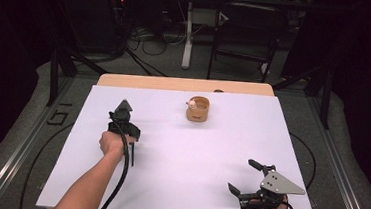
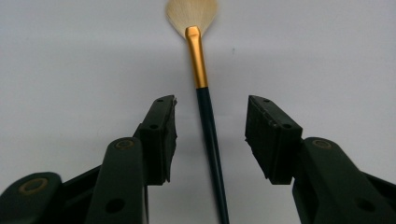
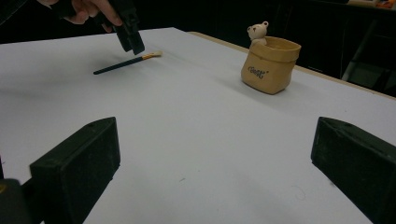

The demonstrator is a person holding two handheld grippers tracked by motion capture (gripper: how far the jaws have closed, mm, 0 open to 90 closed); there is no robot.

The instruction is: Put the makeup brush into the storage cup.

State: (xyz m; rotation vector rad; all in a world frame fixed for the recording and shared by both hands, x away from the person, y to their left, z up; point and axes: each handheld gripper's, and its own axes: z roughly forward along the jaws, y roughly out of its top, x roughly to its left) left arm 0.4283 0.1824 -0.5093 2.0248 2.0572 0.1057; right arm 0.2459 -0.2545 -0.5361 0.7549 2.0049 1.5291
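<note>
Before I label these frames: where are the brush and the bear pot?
brush [image 2: 201,65], left gripper view, on its gold ferrule.
bear pot [image 3: 268,70], right gripper view, on its front wall.

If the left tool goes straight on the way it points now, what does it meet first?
Most likely the brush on the white table: its dark handle lies between the open jaws of the left tool, untouched. How far above it the tool is stays unclear.

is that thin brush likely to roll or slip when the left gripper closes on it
The brush probably rolls easily: its handle looks thin, round and smooth. It likely stays stiff and light. The left gripper straddles the handle with gaps on both sides, so an off-centre close might nudge it sideways.
</note>
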